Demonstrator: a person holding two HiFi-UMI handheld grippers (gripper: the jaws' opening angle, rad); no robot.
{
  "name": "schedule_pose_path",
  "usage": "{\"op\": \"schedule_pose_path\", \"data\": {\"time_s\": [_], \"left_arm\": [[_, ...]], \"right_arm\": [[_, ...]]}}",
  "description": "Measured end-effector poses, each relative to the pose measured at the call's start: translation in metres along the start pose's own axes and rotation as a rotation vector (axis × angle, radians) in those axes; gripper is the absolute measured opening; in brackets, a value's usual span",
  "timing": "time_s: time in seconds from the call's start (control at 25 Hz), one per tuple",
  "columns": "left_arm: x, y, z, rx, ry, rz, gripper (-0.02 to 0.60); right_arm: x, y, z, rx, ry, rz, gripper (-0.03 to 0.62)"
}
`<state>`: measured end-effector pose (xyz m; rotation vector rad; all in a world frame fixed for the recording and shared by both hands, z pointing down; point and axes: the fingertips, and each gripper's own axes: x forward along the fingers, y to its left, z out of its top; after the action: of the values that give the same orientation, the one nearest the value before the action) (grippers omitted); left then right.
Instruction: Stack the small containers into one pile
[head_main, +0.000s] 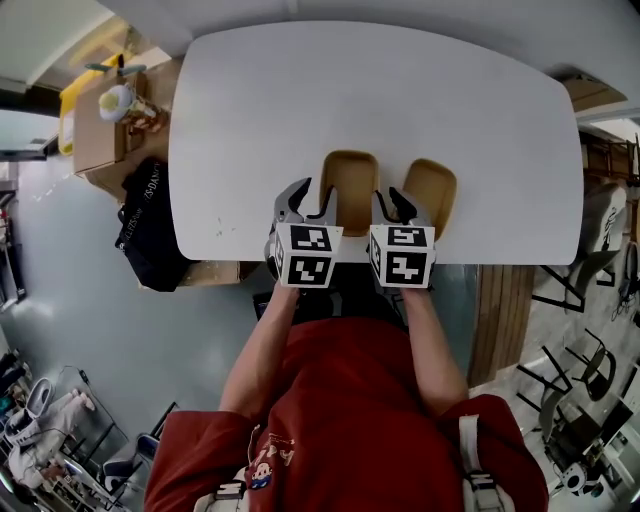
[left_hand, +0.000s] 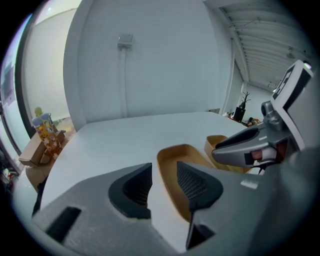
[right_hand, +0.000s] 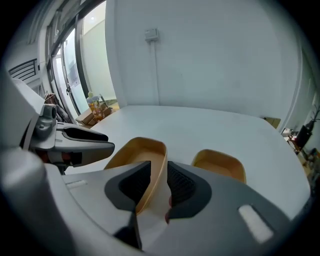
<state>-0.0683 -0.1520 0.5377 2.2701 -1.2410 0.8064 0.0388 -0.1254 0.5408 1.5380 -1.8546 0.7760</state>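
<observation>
Two shallow tan moulded-fibre containers sit side by side at the near edge of the white desk, apparently not yet piled. The left gripper and right gripper, jaws parted and clamping nothing, straddle opposite rims of the left container. The next move is probably to grip it, lift it and nest it with the right container.

Two tan containers on white table
</observation>
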Motion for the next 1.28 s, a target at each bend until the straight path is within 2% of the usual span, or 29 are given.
{"op": "schedule_pose_path", "data": {"time_s": [0.44, 0.6, 1.28], "left_arm": [[0.02, 0.001, -0.038, -0.034, 0.155, -0.045, 0.163], [0.024, 0.003, -0.047, -0.048, 0.188, -0.056, 0.156], [0.028, 0.004, -0.042, -0.051, 0.166, -0.057, 0.077]], "right_arm": [[0.023, 0.004, -0.027, 0.02, 0.214, 0.011, 0.107], [0.029, 0.01, -0.034, 0.025, 0.254, 0.032, 0.1], [0.033, 0.011, -0.03, -0.004, 0.26, -0.008, 0.053]]}}
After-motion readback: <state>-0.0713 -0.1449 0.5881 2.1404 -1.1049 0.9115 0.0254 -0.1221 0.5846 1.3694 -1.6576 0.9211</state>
